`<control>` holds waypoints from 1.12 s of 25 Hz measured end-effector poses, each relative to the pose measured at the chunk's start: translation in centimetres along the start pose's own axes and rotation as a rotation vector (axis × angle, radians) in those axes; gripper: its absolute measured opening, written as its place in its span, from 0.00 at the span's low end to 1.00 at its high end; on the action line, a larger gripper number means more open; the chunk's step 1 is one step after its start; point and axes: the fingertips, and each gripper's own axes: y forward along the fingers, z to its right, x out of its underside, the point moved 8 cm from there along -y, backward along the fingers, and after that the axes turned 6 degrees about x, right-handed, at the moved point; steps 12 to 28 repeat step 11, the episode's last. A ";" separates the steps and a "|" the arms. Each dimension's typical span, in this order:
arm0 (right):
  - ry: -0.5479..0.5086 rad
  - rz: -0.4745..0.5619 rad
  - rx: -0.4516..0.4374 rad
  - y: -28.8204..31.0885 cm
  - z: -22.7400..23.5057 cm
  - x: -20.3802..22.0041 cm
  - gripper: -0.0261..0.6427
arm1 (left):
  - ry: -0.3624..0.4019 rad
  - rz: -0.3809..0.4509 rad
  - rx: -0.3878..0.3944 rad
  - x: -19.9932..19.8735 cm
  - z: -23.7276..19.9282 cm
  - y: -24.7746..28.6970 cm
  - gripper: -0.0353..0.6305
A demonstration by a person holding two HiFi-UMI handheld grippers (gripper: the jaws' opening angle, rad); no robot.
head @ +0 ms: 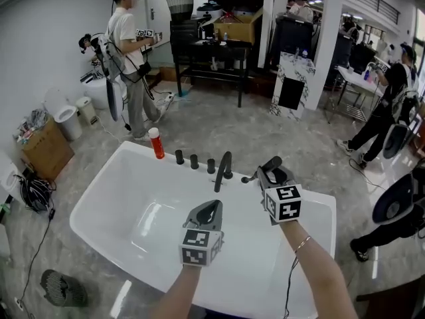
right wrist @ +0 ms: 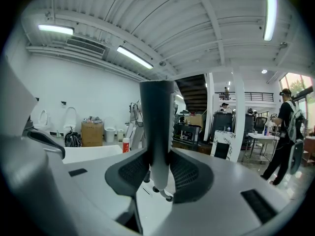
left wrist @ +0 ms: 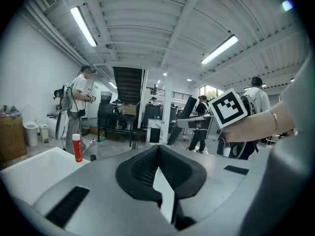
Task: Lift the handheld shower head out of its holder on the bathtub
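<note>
The dark handheld shower head (head: 271, 165) stands upright above the far right rim of the white bathtub (head: 106, 185). My right gripper (head: 269, 171) is shut on its handle. In the right gripper view the black shaft (right wrist: 157, 122) rises between the two pads, and its pale lower end shows below them over the tub's white. My left gripper (head: 211, 208) hovers over the middle of the tub, shut, with nothing in it. In its own view the left gripper's (left wrist: 158, 149) pads meet at the tip.
On the tub's far rim stand a black spout (head: 224, 168), several black knobs (head: 194, 161) and a red bottle (head: 156, 143). A person (head: 129, 58) stands beyond the tub, another (head: 385, 111) at right. A cardboard box (head: 45, 148) and cables (head: 33, 191) lie at left.
</note>
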 end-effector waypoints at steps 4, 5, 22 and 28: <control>-0.006 -0.003 -0.004 -0.1 -0.3 -0.2 0.24 | 0.017 0.009 -0.004 -0.4 0.0 -0.3 0.08; -0.008 -0.005 -0.006 -0.2 -0.4 -0.3 0.24 | 0.016 0.011 -0.003 -0.6 0.2 -0.4 0.08; -0.013 -0.004 -0.007 -0.4 -0.6 -0.2 0.24 | 0.014 0.006 0.000 -0.4 0.3 -0.6 0.08; -0.013 -0.004 -0.007 -0.4 -0.6 -0.2 0.24 | 0.014 0.006 0.000 -0.4 0.3 -0.6 0.08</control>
